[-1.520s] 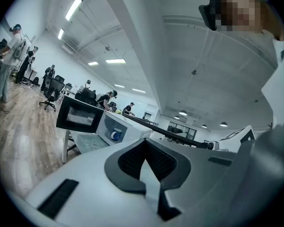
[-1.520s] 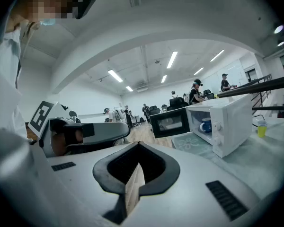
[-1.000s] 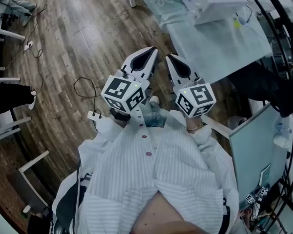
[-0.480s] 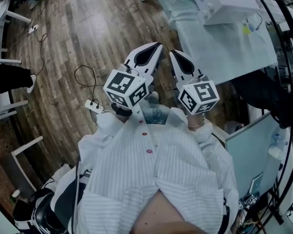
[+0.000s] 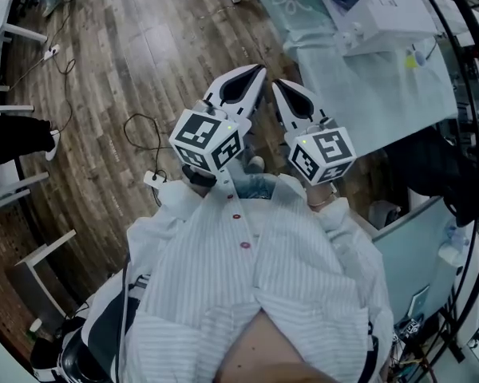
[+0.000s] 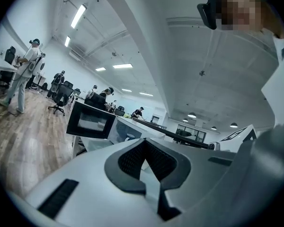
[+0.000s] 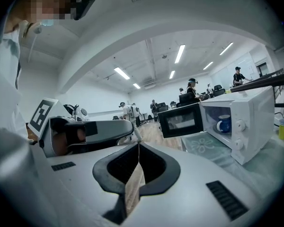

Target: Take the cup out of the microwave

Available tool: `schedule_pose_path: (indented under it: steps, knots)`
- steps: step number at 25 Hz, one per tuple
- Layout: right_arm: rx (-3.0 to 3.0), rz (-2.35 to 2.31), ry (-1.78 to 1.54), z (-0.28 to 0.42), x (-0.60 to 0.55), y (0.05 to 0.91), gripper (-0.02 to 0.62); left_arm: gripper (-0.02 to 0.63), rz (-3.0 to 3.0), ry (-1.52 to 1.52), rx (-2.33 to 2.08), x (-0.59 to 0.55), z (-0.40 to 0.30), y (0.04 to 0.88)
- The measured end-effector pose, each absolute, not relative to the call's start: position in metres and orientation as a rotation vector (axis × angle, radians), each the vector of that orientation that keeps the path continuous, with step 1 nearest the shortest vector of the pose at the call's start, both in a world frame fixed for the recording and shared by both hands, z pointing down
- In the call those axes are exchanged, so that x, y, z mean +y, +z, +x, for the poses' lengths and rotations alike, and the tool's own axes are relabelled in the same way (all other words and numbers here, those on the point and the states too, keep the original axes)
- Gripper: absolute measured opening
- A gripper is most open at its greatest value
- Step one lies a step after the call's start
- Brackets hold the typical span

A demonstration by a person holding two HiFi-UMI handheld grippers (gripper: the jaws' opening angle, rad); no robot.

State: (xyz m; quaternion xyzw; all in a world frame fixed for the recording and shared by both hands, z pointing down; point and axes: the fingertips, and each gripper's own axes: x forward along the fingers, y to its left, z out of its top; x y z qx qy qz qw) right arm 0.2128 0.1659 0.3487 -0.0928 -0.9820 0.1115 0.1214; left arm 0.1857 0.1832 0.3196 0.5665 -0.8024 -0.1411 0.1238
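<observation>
A white microwave [image 7: 248, 122] stands on a table with its dark door [image 7: 182, 120] swung open to the left. Inside it sits a blue cup [image 7: 223, 124]. In the head view the microwave [image 5: 383, 2] is at the top right, well beyond both grippers. My left gripper [image 5: 247, 76] and right gripper [image 5: 281, 88] are held side by side in front of my body, over the wooden floor. Both are shut with nothing between the jaws. The left gripper view shows its shut jaws [image 6: 144, 142] with the microwave door [image 6: 91, 122] far behind them. The right gripper [image 7: 138, 144] points toward the microwave.
A pale cloth covers the table [image 5: 367, 70] under the microwave. A power strip with a cable [image 5: 153, 180] lies on the floor at my left. A small yellow-green cup [image 7: 283, 126] stands right of the microwave. Several people and office chairs [image 6: 61, 96] are far off.
Both grippers have moved together a little toward the table and microwave, still side by side and shut. The floor and table have shifted in the head view.
</observation>
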Motion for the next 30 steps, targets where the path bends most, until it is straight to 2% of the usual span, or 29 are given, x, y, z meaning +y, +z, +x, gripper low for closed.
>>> schedule_pose_path:
  steps: [15, 30]
  knots:
    - [-2.885, -0.166, 0.343, 0.056, 0.160, 0.347, 0.034, 0.009, 1.704, -0.383, -2.291, 0.177, 0.025, 0.323]
    - [-2.896, 0.072, 0.379, -0.005, 0.123, 0.356, 0.035, 0.009, 1.814, -0.291, -2.199, 0.170, -0.047, 0.338]
